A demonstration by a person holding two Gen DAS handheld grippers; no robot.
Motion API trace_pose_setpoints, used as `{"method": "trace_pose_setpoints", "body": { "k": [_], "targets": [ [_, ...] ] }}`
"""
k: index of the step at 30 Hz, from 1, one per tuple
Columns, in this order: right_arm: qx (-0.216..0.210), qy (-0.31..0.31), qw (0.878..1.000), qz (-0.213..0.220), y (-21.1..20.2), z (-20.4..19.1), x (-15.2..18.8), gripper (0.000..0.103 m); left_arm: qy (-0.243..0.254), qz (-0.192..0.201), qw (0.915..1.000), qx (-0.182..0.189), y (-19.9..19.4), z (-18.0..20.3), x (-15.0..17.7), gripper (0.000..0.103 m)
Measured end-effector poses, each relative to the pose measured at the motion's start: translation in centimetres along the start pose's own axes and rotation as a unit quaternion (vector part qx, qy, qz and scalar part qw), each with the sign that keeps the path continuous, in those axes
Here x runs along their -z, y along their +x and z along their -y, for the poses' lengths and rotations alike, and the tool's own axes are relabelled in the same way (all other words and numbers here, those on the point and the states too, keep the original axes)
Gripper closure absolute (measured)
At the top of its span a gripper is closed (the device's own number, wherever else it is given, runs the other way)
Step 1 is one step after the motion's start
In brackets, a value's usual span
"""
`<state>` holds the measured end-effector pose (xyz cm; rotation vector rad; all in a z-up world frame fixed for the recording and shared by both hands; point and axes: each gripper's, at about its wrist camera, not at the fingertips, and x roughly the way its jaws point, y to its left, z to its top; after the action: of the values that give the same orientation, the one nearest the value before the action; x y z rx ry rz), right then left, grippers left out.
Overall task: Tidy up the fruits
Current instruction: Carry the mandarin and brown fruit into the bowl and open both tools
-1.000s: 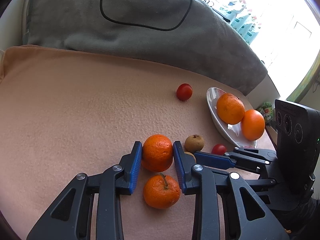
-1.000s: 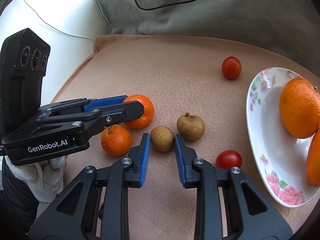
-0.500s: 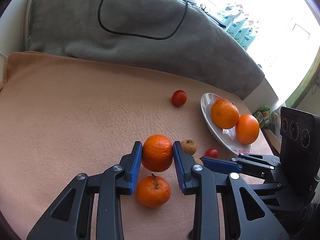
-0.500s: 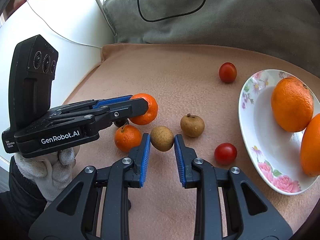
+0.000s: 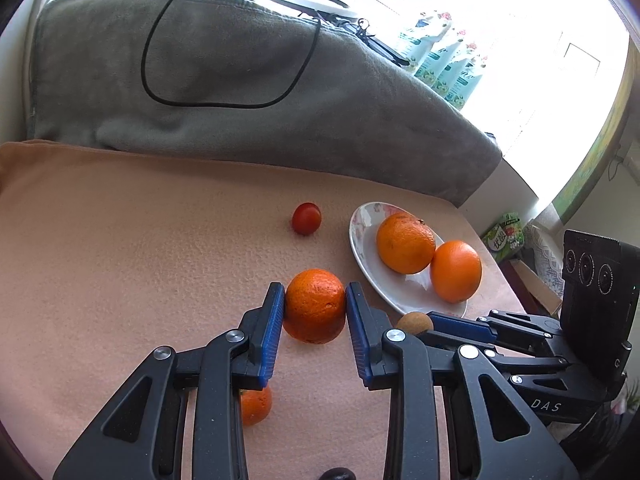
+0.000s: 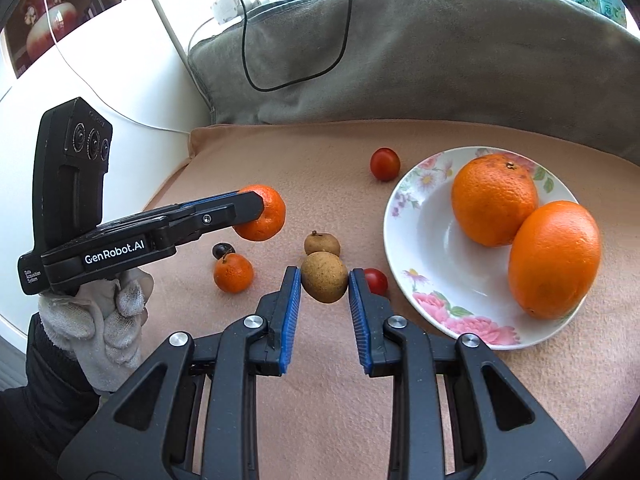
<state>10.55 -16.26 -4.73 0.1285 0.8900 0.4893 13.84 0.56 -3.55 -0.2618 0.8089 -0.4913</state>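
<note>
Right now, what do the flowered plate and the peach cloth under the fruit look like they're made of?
The round white flowered plate looks like glazed ceramic or porcelain: glossy, with light sheen and printed pink blooms. The peach cloth looks like soft fleece or felt: matte, with a fine nubby nap and a rolled edge.

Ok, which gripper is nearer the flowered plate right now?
Right. The right gripper, shut on a brown fruit, hangs just beside the plate; the left gripper, holding a mandarin, is farther off.

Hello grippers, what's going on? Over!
Left gripper shut on mandarin. Right gripper shut on longan. Both lifted. Plate path open.
</note>
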Motion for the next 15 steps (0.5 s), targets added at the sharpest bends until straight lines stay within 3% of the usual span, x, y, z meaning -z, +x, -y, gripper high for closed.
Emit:
{"method": "trace_pose_setpoints", "body": {
  "k": [15],
  "targets": [
    [0.035,0.035,0.999,0.016,-3.1,4.3,1.0,0.077,0.024,-0.009,0.9992,0.029,3.3,5.0,-1.2,0.073]
  ]
}}
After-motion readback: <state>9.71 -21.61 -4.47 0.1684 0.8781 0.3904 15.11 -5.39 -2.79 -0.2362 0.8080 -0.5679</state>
